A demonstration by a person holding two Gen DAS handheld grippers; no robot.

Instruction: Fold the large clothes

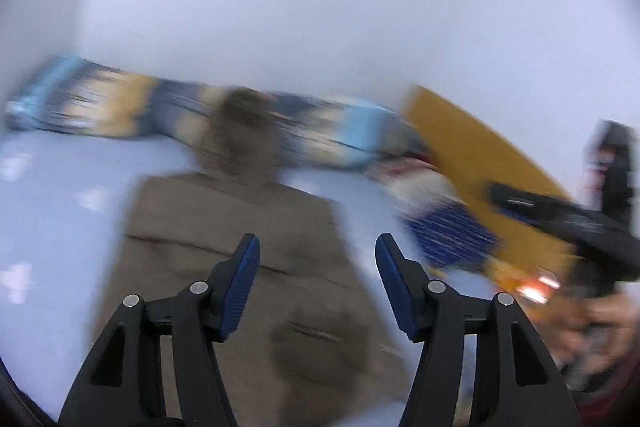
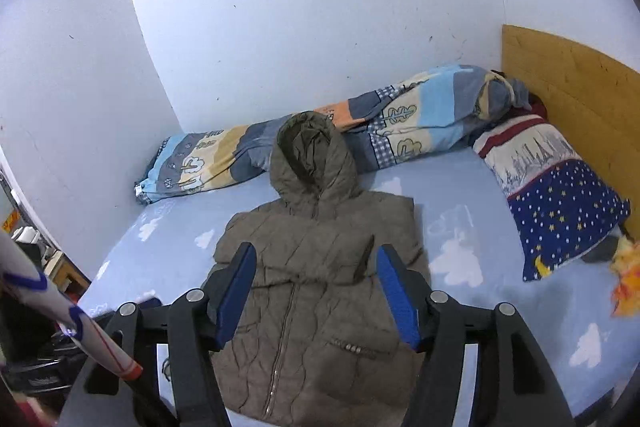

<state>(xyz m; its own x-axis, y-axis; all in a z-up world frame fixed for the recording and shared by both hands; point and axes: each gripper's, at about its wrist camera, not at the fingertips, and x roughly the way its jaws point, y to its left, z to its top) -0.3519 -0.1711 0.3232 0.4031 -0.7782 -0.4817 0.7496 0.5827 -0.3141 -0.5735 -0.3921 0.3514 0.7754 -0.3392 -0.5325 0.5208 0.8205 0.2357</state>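
Note:
An olive-brown hooded puffer jacket [image 2: 316, 267] lies front up on the light blue bed sheet [image 2: 480, 187], sleeves folded in over the body, hood toward the wall. My right gripper [image 2: 316, 259] is open and empty above the jacket's chest. The left wrist view is motion-blurred. There my left gripper [image 1: 318, 251] is open and empty over the jacket [image 1: 224, 227]. The right gripper [image 1: 580, 223] shows as a black blur at the right, with a hand below it.
A rolled patterned quilt [image 2: 360, 123] lies along the white wall behind the hood. A star-print pillow [image 2: 560, 203] leans on the wooden headboard [image 2: 580, 83] at right. An orange object [image 2: 628, 279] sits at the right edge. Clutter [image 2: 36, 255] lies past the bed's left edge.

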